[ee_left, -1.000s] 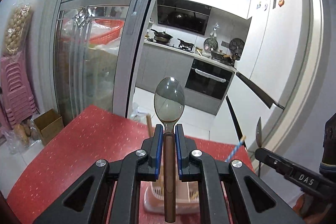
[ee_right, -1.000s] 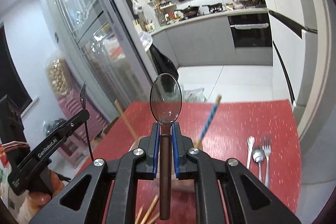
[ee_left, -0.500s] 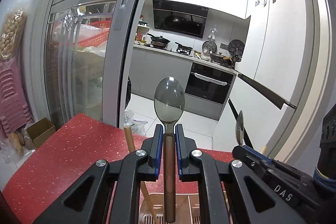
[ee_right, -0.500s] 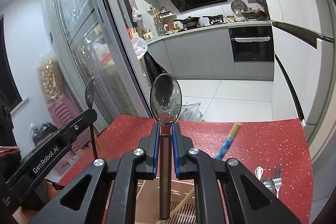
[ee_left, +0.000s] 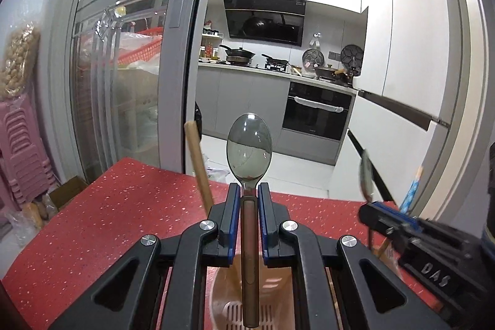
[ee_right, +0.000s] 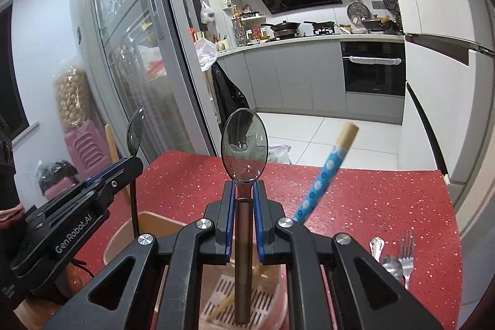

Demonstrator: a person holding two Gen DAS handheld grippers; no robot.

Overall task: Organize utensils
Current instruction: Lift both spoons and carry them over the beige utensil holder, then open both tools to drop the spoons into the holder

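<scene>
Risks, left to right. Left gripper [ee_left: 249,192] at 6 o'clock of its own view, jaws narrow, clamped on dark-handled spoon [ee_left: 249,150], bowl up at centre, handle end hanging over pink utensil holder [ee_left: 222,299] directly beneath. Wooden stick [ee_left: 198,166] at 10 o'clock of the spoon, already standing in the holder. Likely trouble: handle tip knocking that stick or catching the slotted floor on the way in; tilt on release if let go too high.

Right gripper [ee_right: 243,190] at 6 o'clock of its view, equally narrow, clamped on second spoon [ee_right: 244,146], handle over the holder's second compartment [ee_right: 148,221]. Blue flowered chopstick [ee_right: 321,178] leaning at 2 o'clock, close beside. Possible snag there. Both grippers crowded over one holder: collision, or holder tipped. Loose cutlery [ee_right: 393,255] at 4 o'clock on red table [ee_right: 386,200], not yet sorted.
</scene>
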